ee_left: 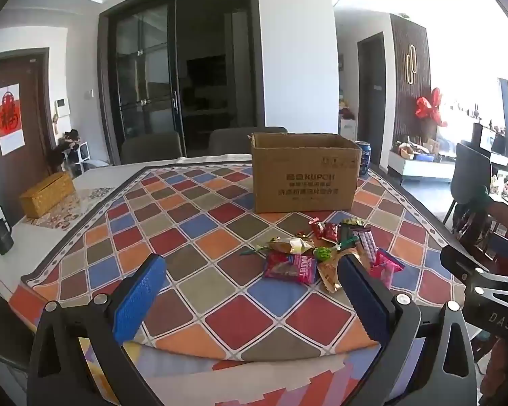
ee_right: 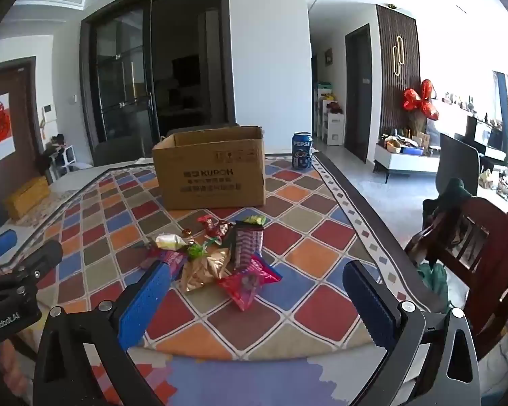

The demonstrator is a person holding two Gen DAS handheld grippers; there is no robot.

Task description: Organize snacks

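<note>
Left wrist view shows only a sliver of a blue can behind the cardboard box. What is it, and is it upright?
Observer: The right wrist view shows it whole: a blue Pepsi can, upright on the checked tablecloth, to the right of the open brown cardboard box and apart from it.
Operator: And the right claw? I see only its body.
Observer: The right claw is wide open and grips nothing; the pile of wrapped snacks lies on the cloth just ahead of it.
</note>
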